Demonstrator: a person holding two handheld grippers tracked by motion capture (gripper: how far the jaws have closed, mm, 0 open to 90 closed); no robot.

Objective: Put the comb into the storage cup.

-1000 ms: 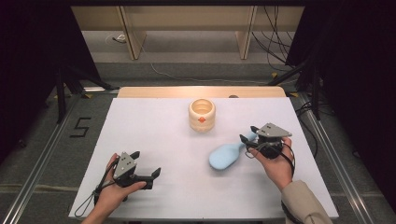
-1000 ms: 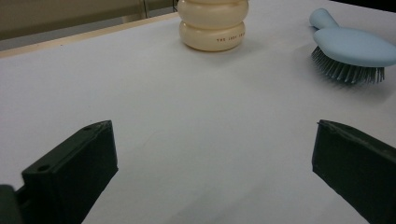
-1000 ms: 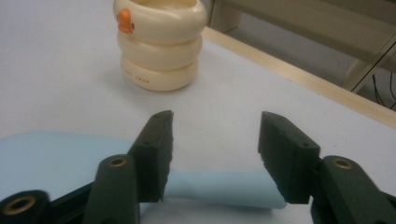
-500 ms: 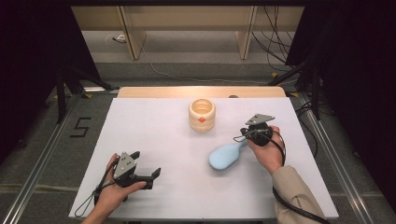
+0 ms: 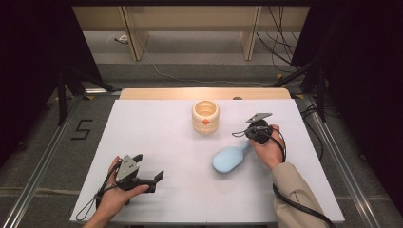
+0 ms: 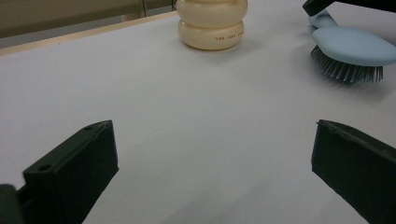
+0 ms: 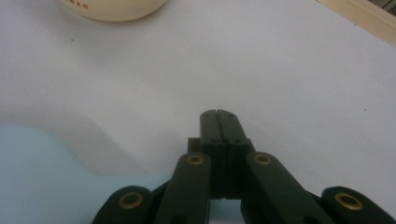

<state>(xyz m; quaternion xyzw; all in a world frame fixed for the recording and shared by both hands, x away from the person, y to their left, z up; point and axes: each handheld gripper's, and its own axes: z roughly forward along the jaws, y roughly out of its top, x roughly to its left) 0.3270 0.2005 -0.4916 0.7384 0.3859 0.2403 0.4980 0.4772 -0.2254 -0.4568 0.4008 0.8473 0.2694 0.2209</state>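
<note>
Our right tool (image 7: 218,114) has its jaws pressed flat together, tip to tip, with nothing between them. In the high view it (image 5: 246,133) sits right of centre, tipped forward in the hand. Our left tool (image 5: 148,166) rests at the lower left with its jaws spread wide and empty, and we judge it idle for now.

Just below and left of the right tool lies the light blue hairbrush (image 5: 230,160), bristles down on the white tabletop (image 5: 157,128), its handle slanting up and right towards the tool. In the right gripper view the brush (image 7: 42,154) fills the lower left corner and runs in under the tool's body, so the closed tips lie past the handle end, not round it. In the left gripper view the brush (image 6: 352,44) sits at the upper right, a black jaw just at its handle; whether they touch we cannot tell.

We take the step in hand to be the approach to the handle, with no grip made. The next move calls for parting the jaws, drawing back over the handle, and lowering so one jaw goes to each side.

The cream cup (image 5: 205,116) stands apart, above and left of the brush.
</note>
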